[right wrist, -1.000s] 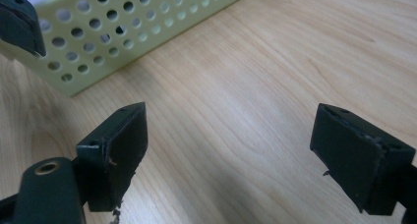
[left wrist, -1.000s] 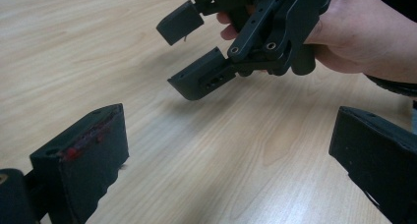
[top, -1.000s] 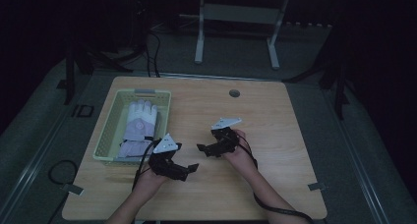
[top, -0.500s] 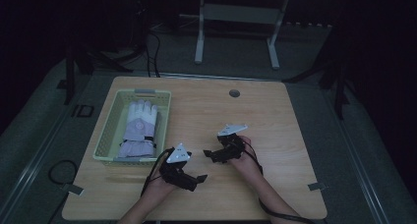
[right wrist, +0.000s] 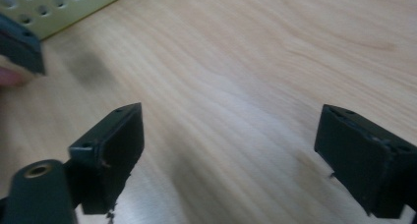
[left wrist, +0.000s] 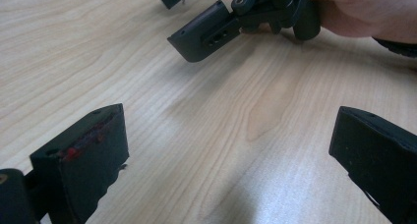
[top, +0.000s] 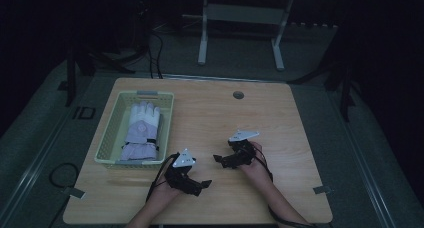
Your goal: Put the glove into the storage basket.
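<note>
A pale lilac and white glove (top: 140, 130) lies flat inside a yellow-green perforated basket (top: 111, 138) at the table's left. My left gripper (top: 200, 184) sits low over the wood near the front edge, just right of the basket's near corner; in its own view (left wrist: 231, 145) the jaws stand wide apart over bare wood, open and empty. My right gripper (top: 220, 160) hovers mid-table, pointing left toward the other one; its own view (right wrist: 228, 150) shows open jaws with nothing between them. The right gripper's jaw (left wrist: 206, 35) and the hand (left wrist: 364, 13) holding it appear ahead of my left gripper.
The wooden table (top: 300, 128) has a round grommet (top: 238, 95) near its far edge. The basket's corner (right wrist: 64, 8) shows at the upper left of the right gripper view. Cables trail off the table's left front. A metal stand (top: 240, 18) sits on the floor beyond.
Both grippers have drawn back toward the person's side of the table and slightly right, away from the basket. Both stay open.
</note>
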Tool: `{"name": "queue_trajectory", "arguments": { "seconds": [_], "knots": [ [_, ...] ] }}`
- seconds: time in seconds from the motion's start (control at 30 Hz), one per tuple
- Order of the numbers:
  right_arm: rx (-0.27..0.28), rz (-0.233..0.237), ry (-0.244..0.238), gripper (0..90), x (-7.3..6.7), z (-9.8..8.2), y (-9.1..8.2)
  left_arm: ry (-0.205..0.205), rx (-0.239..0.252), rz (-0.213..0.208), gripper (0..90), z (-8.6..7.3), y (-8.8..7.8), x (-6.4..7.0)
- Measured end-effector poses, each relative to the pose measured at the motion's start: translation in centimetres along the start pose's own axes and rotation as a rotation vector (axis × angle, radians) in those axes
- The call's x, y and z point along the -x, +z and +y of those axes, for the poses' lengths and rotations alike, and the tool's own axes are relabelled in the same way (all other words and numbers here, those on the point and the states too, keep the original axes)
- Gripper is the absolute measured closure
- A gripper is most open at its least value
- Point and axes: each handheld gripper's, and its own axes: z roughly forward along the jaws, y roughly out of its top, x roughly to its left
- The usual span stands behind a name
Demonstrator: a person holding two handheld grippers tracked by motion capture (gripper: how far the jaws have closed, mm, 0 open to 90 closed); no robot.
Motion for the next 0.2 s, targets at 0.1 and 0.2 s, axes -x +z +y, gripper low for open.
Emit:
{"name": "queue_trajectory", "arguments": {
  "seconds": [0.1,0.2],
  "knots": [
    [-0.004,0.012,0.012,11.1,0.15,-0.13,0.08,0.000,0.006,0.010,1.2,0.01,-0.10,-0.03],
    [-0.002,0.008,0.001,11.1,0.11,-0.13,0.04,-0.007,0.021,0.001,1.2,0.08,-0.30,-0.19]
  ]
}}
